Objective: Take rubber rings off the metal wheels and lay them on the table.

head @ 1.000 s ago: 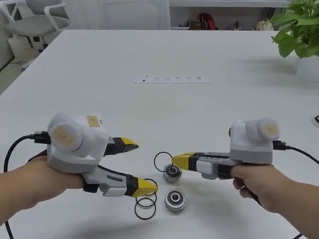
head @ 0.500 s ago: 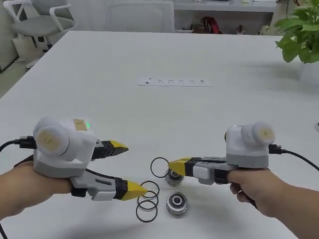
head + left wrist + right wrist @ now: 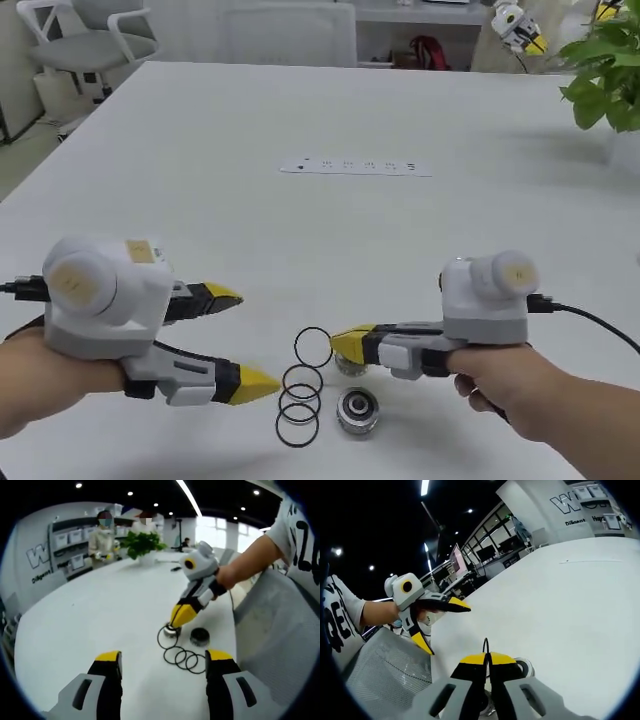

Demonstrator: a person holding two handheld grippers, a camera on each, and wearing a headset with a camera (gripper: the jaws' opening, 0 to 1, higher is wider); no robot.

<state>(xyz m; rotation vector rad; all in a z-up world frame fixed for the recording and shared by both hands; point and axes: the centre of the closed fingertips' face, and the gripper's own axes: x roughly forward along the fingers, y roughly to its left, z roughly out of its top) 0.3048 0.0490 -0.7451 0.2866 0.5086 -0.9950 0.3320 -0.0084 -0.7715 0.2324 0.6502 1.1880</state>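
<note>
Rubber rings [image 3: 298,404], three in a touching row, lie on the white table [image 3: 330,230], just left of a metal wheel [image 3: 358,410]. Right gripper [image 3: 343,343] pinches a fourth ring [image 3: 312,347] between closed jaws, just above a second wheel [image 3: 350,366]. Left gripper [image 3: 240,338], jaws wide apart, hovers at near left.

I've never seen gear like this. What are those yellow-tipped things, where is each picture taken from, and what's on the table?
No robot here: a person holds a pincer-like gripper in each hand. One picture comes from a headset camera looking down; the two round ones from cameras on the grippers. On the white table lie three loose rubber rings and two metal wheels. The left gripper is open, empty; the right gripper is shut, pinching a fourth ring beside the farther wheel.
</note>
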